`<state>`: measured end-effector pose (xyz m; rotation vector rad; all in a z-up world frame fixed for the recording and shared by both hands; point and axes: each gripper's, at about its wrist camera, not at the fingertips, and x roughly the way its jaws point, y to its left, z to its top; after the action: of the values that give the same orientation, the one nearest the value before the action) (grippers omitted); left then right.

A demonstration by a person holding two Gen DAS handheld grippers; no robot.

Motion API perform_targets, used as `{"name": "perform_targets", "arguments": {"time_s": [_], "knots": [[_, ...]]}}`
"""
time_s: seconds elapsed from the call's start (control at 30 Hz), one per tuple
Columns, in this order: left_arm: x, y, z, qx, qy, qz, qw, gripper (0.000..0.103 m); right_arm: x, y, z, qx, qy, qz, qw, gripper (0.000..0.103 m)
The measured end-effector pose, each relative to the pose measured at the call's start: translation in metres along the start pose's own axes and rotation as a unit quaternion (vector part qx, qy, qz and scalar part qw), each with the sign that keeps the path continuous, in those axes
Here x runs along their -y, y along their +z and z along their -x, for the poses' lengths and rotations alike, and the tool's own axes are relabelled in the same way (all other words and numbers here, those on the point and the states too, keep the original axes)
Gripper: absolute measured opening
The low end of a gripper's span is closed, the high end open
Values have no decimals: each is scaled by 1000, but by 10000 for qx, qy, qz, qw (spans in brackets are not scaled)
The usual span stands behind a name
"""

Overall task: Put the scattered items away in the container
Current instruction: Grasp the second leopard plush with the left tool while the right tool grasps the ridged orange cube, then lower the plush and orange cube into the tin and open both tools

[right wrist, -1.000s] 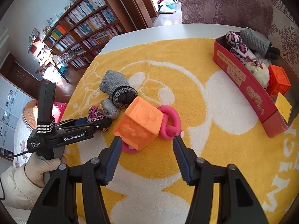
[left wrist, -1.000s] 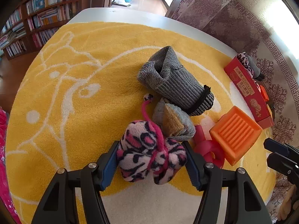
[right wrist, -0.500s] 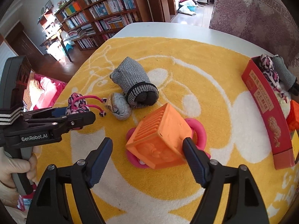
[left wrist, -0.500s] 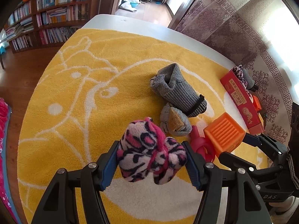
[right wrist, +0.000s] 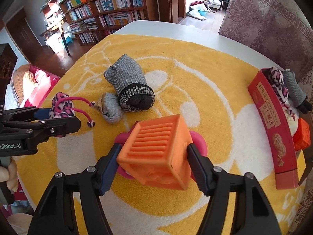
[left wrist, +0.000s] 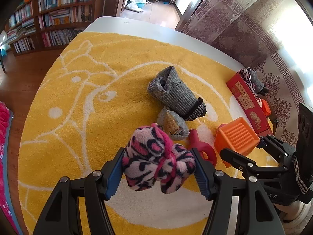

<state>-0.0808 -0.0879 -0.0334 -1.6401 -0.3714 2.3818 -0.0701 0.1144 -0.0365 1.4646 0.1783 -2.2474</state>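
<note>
Now, at lower left of the right wrist view, we see our left gripper (right wrist: 58,115) clamped on the pink leopard-print plush (right wrist: 61,107), lifted off the yellow towel (right wrist: 195,74). Right of it, mid-frame, lie the small grey sock bundle (right wrist: 110,108) and the grey rolled sock (right wrist: 130,85). Lower centre, our right gripper (right wrist: 154,154) has just been narrowing and its pads press the orange cube's (right wrist: 156,150) sides, over a pink ring (right wrist: 198,143). At the right edge sits the red box (right wrist: 273,125), already holding items

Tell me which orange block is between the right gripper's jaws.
The ribbed orange block on the yellow towel, atop the pink ring. The other orange block sits inside the red box.
</note>
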Motion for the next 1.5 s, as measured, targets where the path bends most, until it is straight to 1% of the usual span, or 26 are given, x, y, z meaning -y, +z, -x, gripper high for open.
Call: {"name": "perform_targets", "arguments": {"time_s": [0.1, 0.2, 0.37, 0.5, 0.6, 0.7, 0.8, 0.9, 0.97, 1.1, 1.2, 1.33, 1.37, 1.4, 1.5], "knots": [[12, 5, 2, 39, -51, -16, 10000, 66, 12, 0, 20, 225, 58, -213, 9995, 72], [32, 9, 3, 74, -90, -126, 9999, 66, 33, 1, 41, 442, 81, -470, 9979, 72], [77, 20, 2, 116, -210, -383, 9990, 66, 81, -1, 83, 874, -128, -961, 9914, 72], [119, 32, -3, 120, -347, -633, 9973, 66, 134, -5, 115, 1213, -506, -1370, 9818, 72], [152, 41, -10, 115, -465, -807, 9956, 66, 177, -12, 132, 1355, -811, -1735, 9721, 72], [187, 53, -16, 149, -537, -1042, 9930, 66, 216, -20, 146, 1458, -1004, -2070, 9622, 72], [222, 66, -24, 189, -637, -1268, 9897, 66, 243, -29, 156, 1553, -1083, -2295, 9547, 72], [255, 81, -34, 234, -730, -1475, 9861, 66, 257, -34, 161, 1582, -1140, -2347, 9523, 72], [275, 91, -44, 274, -724, -1562, 9847, 67, 261, -36, 162, 1590, -1197, -2310, 9524, 72], [303, 114, -69, 203, -570, -1475, 9872, 67, 264, -40, 159, 1532, -1212, -2198, 9558, 73], [318, 125, -84, 133, -663, -1459, 9870, 67, 267, -42, 153, 1473, -1149, -2178, 9580, 73], [328, 133, -91, 201, -819, -1475, 9855, 70, 269, -43, 148, 1431, -1094, -2172, 9594, 73], [327, 135, -94, 181, -908, -1436, 9853, 73, 271, -43, 146, 1429, -1079, -2199, 9590, 73], [325, 136, -95, 168, -967, -1393, 9854, 75, 272, -43, 144, 1425, -1068, -2225, 9585, 73], [317, 139, -94, 249, -1157, -1309, 9843, 75, 274, -40, 140, 1403, -1046, -2267, 9581, 73]]}}
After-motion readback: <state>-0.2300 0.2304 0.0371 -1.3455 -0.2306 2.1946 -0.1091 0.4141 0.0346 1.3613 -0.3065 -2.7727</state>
